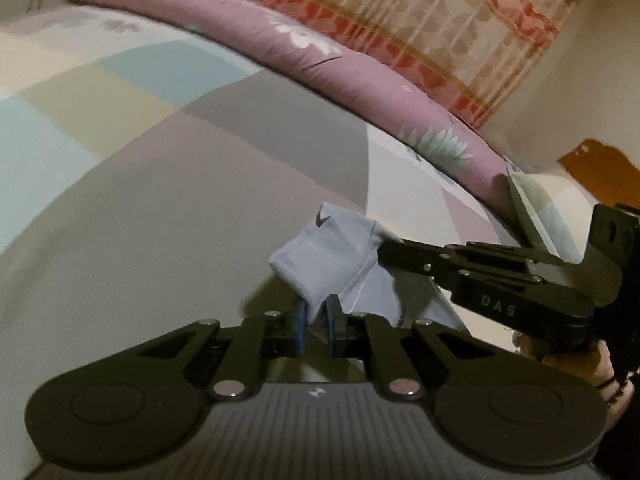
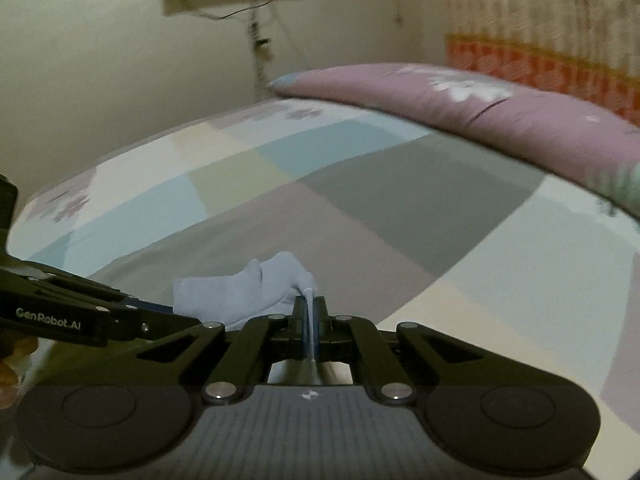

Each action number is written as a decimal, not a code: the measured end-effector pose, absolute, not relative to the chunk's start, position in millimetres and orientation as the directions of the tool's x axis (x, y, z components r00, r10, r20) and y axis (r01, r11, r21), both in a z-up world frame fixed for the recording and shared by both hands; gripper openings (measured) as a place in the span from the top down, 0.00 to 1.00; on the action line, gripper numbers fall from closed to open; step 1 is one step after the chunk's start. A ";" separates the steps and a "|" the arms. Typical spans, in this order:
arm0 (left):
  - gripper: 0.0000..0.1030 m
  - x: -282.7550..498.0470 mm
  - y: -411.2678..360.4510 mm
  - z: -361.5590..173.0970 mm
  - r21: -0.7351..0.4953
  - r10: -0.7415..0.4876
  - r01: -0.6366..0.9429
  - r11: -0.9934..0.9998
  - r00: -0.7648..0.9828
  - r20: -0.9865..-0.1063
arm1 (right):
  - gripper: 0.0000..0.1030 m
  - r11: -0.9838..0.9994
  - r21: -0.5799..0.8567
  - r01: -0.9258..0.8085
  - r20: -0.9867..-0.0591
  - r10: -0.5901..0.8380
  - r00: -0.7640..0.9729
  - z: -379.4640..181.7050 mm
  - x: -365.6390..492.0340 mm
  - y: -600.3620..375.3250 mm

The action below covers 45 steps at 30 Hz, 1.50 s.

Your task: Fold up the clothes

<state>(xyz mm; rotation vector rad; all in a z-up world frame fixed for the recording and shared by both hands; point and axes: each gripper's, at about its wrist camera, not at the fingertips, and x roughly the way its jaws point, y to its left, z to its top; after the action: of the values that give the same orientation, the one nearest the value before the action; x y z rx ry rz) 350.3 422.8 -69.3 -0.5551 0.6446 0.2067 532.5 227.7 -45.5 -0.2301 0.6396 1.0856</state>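
Sock: a small light blue sock [image 1: 340, 256] hangs low in the middle of the frame, above the bed.
My left gripper [image 1: 317, 320]: nearly closed, pinching one sock end.
My right gripper [image 2: 310, 316]: squeezed tight on the other end.
Bedsheet [image 2: 360, 200]: big colored squares.
Pillow [image 1: 320, 60]: purple, flowery, upper frame.

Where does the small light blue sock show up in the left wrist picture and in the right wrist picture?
Left wrist view: the light blue sock is low and right of centre, pinched by the left gripper, with the right gripper reaching in from the right.
Right wrist view: low, slightly left of centre, above the fingers.
Shared landmark: the long purple floral pillow along the bed's far edge.
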 end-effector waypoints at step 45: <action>0.61 360.4 270.5 -72.0 -0.013 -0.095 0.120 0.993 0.708 -0.700 | 0.81 0.731 -0.019 -0.682 -0.752 0.439 0.492 -52.0 434.5 0.5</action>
<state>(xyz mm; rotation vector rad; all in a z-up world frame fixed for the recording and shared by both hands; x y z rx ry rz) 360.4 270.5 -72.0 0.0343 0.7747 -0.1195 434.5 0.5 -52.0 -0.3355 0.8024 0.6955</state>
